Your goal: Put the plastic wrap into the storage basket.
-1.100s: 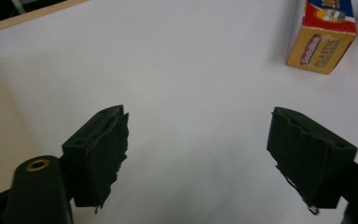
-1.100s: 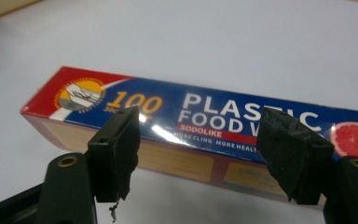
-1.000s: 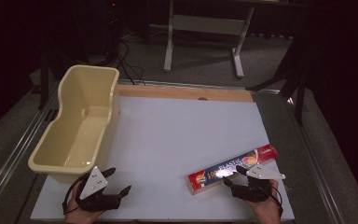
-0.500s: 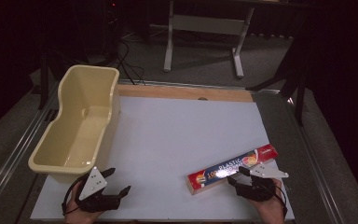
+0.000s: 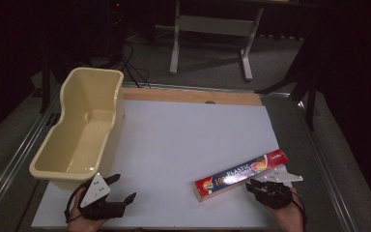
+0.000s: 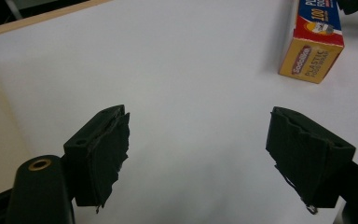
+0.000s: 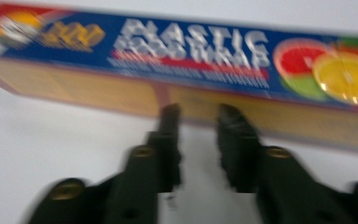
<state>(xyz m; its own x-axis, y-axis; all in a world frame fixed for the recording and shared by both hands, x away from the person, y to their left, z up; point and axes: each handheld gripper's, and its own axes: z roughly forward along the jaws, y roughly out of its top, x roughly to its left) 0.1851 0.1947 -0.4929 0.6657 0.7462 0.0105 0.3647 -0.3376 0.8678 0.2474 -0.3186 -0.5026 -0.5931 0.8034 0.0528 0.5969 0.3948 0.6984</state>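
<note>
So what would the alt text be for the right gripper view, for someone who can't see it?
A long plastic food wrap box, blue on top with fruit pictures, lies across a white table. The right gripper points at its yellow side, black jaws a narrow gap apart, tips right at the box. The picture is blurred.

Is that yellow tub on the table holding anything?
Empty. The high view looks straight into the tub and shows only its bare cream floor and walls.

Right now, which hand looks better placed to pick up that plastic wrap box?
The right tool: its tips sit right against the box. The left tool waits open by the tub.
</note>
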